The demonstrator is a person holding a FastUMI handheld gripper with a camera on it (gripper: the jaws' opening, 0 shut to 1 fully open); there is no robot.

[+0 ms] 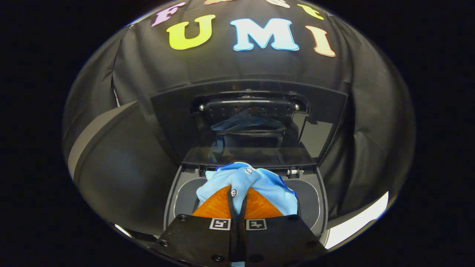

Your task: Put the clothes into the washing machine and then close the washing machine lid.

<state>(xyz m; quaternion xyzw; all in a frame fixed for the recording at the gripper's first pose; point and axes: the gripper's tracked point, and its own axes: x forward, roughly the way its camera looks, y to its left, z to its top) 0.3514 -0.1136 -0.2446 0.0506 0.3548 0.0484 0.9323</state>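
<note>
Blue shirt: we pinch it between gripper fingers, pressed together, so it carries.
Lid: raised, leaving washing machine open beneath.

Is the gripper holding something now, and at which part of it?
Yes. The gripper is shut on the light blue shirt, pinching it at the buttoned front strip, above the open washing machine.
</note>
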